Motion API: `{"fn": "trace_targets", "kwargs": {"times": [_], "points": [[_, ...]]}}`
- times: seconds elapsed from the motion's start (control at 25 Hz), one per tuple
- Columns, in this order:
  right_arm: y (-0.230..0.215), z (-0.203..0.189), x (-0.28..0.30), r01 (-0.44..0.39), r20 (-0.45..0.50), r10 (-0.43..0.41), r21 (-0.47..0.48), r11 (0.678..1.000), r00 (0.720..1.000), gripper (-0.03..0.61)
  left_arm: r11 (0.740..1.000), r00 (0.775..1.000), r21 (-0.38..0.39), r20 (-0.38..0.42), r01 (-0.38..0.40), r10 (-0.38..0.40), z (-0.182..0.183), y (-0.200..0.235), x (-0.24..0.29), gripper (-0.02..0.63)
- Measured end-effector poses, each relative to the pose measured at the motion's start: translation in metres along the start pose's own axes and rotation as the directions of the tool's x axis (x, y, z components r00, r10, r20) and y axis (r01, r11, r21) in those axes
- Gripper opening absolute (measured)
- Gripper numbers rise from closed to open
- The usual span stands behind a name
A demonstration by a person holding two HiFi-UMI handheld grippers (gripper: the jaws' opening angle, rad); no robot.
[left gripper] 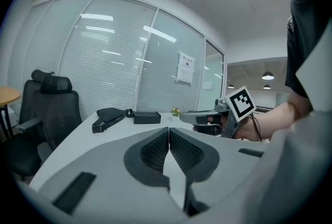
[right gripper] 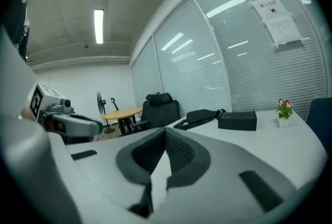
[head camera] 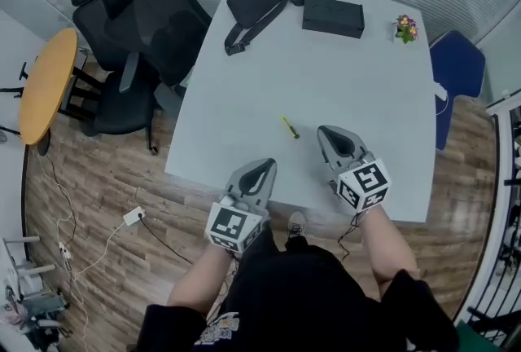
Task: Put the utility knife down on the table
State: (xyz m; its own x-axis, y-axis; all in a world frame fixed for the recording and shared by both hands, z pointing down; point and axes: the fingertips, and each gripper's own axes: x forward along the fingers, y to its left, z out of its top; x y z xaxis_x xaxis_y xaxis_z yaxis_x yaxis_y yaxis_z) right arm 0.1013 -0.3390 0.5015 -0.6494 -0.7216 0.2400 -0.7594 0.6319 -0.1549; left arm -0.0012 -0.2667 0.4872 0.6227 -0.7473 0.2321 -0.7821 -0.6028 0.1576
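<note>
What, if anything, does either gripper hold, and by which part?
Nothing. The left gripper and right gripper are shut, empty; the utility knife lies on the table.

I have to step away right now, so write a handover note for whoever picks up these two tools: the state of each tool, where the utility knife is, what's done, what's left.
Left tool: shut, empty, at the table's near edge.
Right tool: shut, empty, over the table just right of the knife.
Utility knife: lying on the white table, ahead of and between the two tools, touching neither.
Done: the knife is down on the table.
Left: nothing more for this job, as far as I can see. The black bag, black box and flower pot at the far end play no part.
</note>
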Motion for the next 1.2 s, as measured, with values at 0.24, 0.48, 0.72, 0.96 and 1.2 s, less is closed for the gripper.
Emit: {"fn": "trace_targets", "kwargs": {"times": [0.24,0.48,0.72,0.96,1.2], "points": [[0.040,0.051,-0.041,-0.069,0.124,0.074,-0.041,0.997,0.990,0.002,0.992,0.989,-0.001,0.076,-0.127,0.126,0.021,-0.005,-0.052,0.006],[0.089,0.065,-0.059,-0.128,0.170,0.132,-0.038,0.991,0.976,0.003,0.983,0.976,0.004,0.117,-0.186,0.184,0.031,-0.008,-0.103,0.006],[0.138,0.064,-0.069,-0.099,0.192,0.102,-0.028,0.995,0.976,0.002,0.987,0.977,0.010,0.142,-0.160,0.157,0.031,-0.005,-0.152,0.006],[0.195,0.050,-0.086,-0.007,0.189,0.012,-0.028,1.000,0.982,0.003,0.997,0.984,0.018,0.164,-0.079,0.075,0.025,0.003,-0.201,0.006],[0.239,0.032,-0.126,0.141,0.193,-0.134,-0.020,0.990,0.972,0.003,0.999,0.986,0.026,0.160,0.039,-0.042,0.009,-0.002,-0.234,0.005]]}}
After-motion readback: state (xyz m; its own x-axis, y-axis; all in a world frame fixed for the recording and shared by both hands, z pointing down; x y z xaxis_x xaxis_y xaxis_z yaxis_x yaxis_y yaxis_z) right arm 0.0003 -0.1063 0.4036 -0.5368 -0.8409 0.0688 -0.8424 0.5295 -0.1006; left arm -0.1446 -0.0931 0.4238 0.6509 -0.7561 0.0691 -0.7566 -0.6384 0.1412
